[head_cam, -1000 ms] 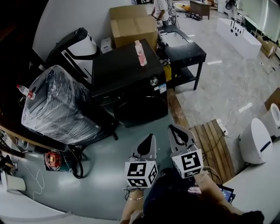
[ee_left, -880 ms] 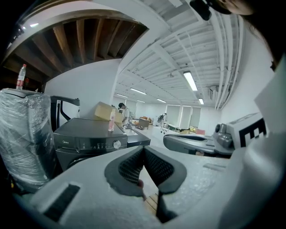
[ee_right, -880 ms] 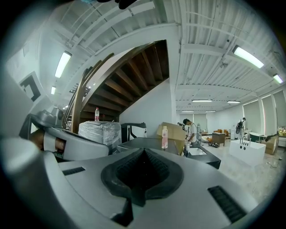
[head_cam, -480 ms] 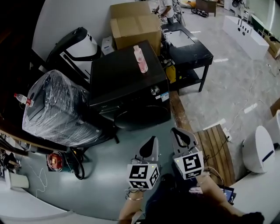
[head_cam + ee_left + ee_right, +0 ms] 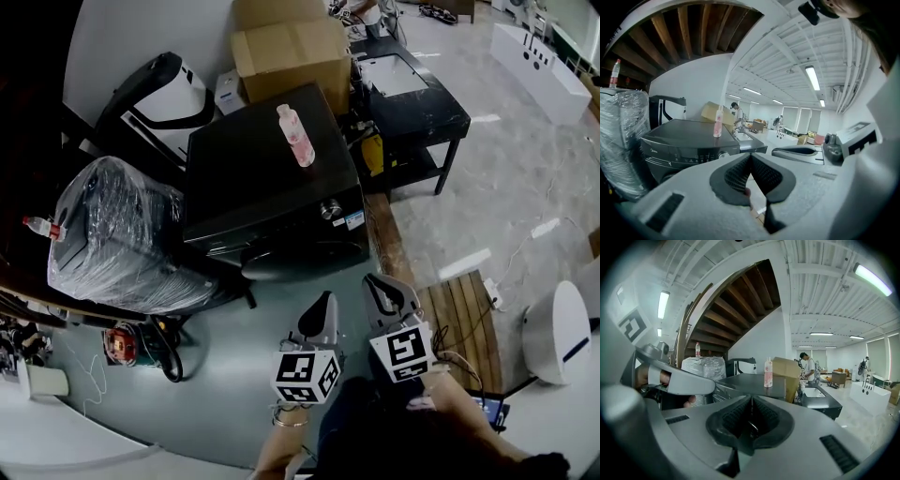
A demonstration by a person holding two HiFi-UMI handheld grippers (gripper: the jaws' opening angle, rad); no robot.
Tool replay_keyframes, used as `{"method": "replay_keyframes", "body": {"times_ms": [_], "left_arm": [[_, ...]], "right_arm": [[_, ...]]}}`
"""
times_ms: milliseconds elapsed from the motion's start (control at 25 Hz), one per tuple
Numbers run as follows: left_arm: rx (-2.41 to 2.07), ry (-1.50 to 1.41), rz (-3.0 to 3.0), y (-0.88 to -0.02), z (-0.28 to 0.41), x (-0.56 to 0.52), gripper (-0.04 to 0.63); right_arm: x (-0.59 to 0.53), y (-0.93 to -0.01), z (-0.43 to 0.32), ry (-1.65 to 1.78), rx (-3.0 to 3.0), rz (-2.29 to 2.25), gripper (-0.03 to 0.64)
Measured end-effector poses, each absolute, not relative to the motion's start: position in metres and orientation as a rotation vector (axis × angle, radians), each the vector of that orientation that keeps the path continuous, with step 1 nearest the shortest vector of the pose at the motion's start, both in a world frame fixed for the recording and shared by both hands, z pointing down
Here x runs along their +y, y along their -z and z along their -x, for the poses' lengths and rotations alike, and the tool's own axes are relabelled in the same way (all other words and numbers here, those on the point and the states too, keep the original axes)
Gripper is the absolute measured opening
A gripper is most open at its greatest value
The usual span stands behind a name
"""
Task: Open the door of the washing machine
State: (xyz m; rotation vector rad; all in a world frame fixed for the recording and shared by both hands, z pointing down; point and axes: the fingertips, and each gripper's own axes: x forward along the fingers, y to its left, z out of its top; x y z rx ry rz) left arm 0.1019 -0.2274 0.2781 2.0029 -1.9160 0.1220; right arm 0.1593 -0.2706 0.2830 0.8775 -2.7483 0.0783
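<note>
**Tongs, status.** Left tongs [image 5: 325,302] and right tongs [image 5: 377,283] sit side by side, low in the head view, tips fwd. On each, the jaws are together, pads meeting at the tip, nothing btwn them. Neither pair touches anything.

**Task item.** The washing machine [image 5: 253,178], a black front-loader, stands on the floor [image 5: 234,375] straight ahead of both tongs and apart from them.
- Its front panel faces the tongs. The panel's long axis runs crosswise to the line the tongs point along.
- The door [image 5: 298,259] is round and dark, low on the front, and is the part nearest the tips. It faces them square-on and lies flush w/ the front, i.e. closed.
- The ctrl knob [image 5: 328,209] is above the door, on the right-tongs side.

**On the machine top.** A pink bottle [image 5: 293,137] stands upright, long axis vertical. It is beyond the door and roughly in line w/ the left tongs.

**Surroundings, ref. tongs.**
- Beyond the machine: a cardboard box [image 5: 286,47] at the rear edge. Contact w/ the machine can't be told.
- Fwd and left of the left tongs: a bulky unit wrapped in clear film [image 5: 112,234], just beside the machine.
- Fwd and right of the right tongs: a black worktop [image 5: 427,108], just beside the machine.
- Right of the right tongs, near: a slatted wood board [image 5: 459,309], flat on the floor.
</note>
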Motion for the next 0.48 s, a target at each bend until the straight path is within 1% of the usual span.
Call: {"method": "replay_keyframes", "body": {"times_ms": [360, 480], "left_arm": [[-1.927, -0.158, -1.933, -0.316, -0.090, -0.268, 0.015], [-1.922, -0.164, -1.920, -0.329, -0.085, -0.278, 0.015]], "right_arm": [[-0.313, -0.329, -0.143, -0.035, -2.721, -0.723, 0.000], [-0.327, -0.348, -0.137, 0.000, -2.705, -0.700, 0.011]]}}
